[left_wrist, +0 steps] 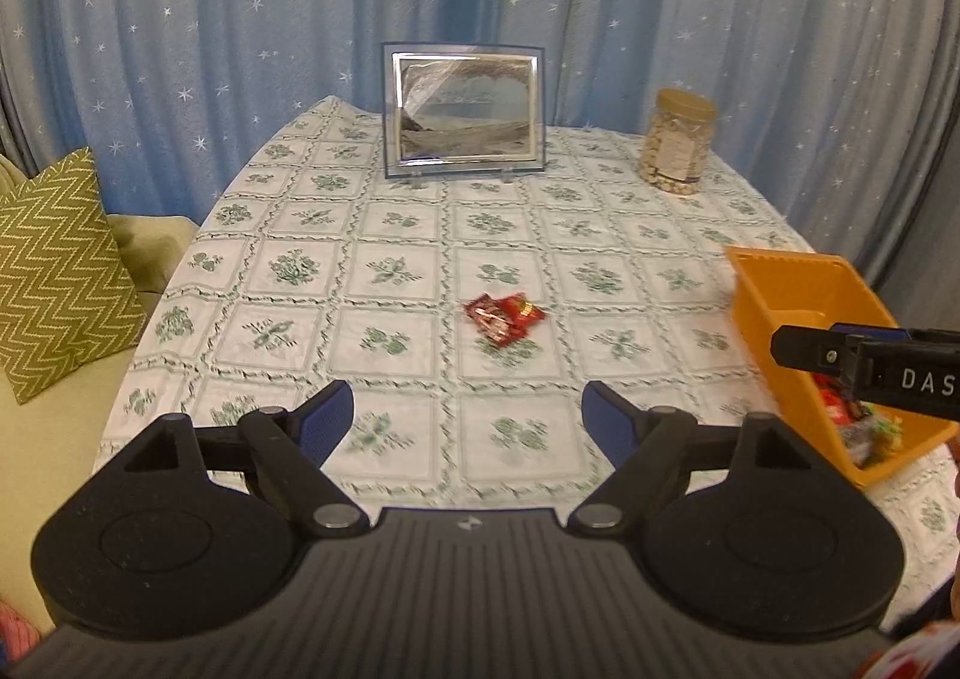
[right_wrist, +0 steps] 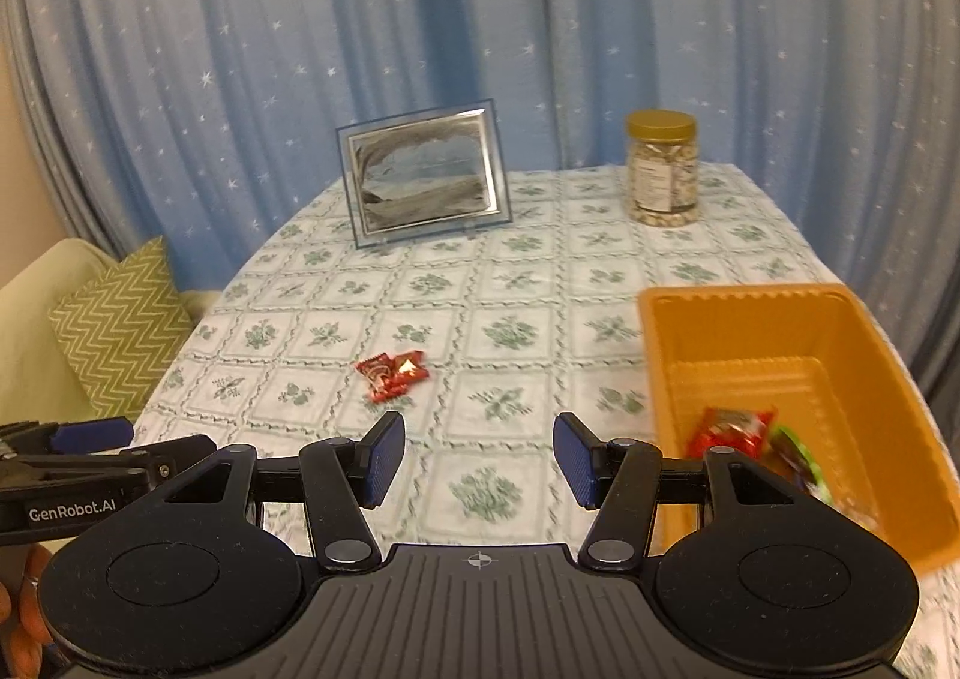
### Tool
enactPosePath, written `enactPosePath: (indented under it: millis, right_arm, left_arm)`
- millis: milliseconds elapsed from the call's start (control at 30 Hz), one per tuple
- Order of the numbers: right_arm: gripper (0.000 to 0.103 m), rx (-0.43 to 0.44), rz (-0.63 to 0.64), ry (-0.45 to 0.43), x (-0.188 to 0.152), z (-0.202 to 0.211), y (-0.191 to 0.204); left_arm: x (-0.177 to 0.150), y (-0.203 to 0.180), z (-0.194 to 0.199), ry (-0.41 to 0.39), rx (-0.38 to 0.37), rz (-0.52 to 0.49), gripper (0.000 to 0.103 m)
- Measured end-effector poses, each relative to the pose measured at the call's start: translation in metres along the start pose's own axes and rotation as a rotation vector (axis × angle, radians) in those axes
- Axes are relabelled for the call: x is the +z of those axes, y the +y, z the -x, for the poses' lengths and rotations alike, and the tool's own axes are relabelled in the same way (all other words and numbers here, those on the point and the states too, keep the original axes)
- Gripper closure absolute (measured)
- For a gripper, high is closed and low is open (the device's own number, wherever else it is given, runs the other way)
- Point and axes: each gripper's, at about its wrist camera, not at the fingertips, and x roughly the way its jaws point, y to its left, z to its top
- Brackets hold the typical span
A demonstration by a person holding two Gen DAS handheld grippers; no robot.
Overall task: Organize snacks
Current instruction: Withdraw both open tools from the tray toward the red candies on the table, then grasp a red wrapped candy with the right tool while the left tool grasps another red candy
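Left hand-held gripper [left_wrist: 468, 418], jaws spread wide and empty, facing red snack packets [left_wrist: 506, 315] straight ahead at mid-surface, long axis running crosswise. Right hand-held gripper [right_wrist: 478, 460], partly open, also empty, with packets ahead-left and orange bin [right_wrist: 660, 355] near the right edge. Left seemingly better aligned.

Open tablecloth [left_wrist: 420, 235] around red wrappers [left_wrist: 505, 314]

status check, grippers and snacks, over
Left gripper open, empty. Right gripper open, empty. Red snack packets loose on tablecloth; others in orange bin. Path clear.
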Motion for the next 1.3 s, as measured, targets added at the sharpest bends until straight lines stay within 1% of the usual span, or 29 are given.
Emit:
enactPosePath:
  millis: [33, 67, 433, 600, 700, 800, 967, 1133, 1233, 1300]
  right_arm:
    - [0.048, 0.005, 0.005, 0.001, 0.002, -0.007, 0.0]
    - [0.048, 0.009, 0.011, 0.004, 0.004, -0.015, 0.001]
    - [0.048, 0.056, 0.069, 0.058, 0.017, -0.112, 0.009]
    - [0.048, 0.087, 0.098, 0.068, 0.018, -0.15, 0.016]
    - [0.049, 0.096, 0.116, 0.074, 0.018, -0.169, 0.019]
    - [0.054, 0.108, 0.117, 0.08, 0.019, -0.186, 0.02]
    - [0.06, 0.12, 0.143, 0.091, 0.019, -0.21, 0.026]
    - [0.066, 0.127, 0.157, 0.103, 0.018, -0.227, 0.03]
    - [0.068, 0.127, 0.164, 0.119, 0.017, -0.236, 0.031]
    - [0.071, 0.122, 0.172, 0.128, 0.016, -0.241, 0.032]
  left_arm:
    - [0.003, 0.004, -0.007, 0.001, 0.004, 0.001, 0.017]
    - [0.005, 0.007, -0.014, 0.003, 0.007, 0.003, 0.017]
    - [0.018, 0.036, -0.09, 0.02, 0.064, 0.0, 0.017]
    - [0.019, 0.047, -0.115, 0.03, 0.067, 0.019, 0.017]
    - [0.019, 0.048, -0.129, 0.047, 0.053, 0.024, 0.018]
    - [0.023, 0.046, -0.139, 0.053, 0.036, 0.021, 0.018]
    - [0.026, 0.047, -0.155, 0.072, 0.044, 0.015, 0.018]
    - [0.025, 0.054, -0.159, 0.085, 0.059, 0.031, 0.018]
    - [0.026, 0.057, -0.158, 0.083, 0.059, 0.04, 0.018]
    - [0.027, 0.057, -0.158, 0.083, 0.058, 0.045, 0.018]
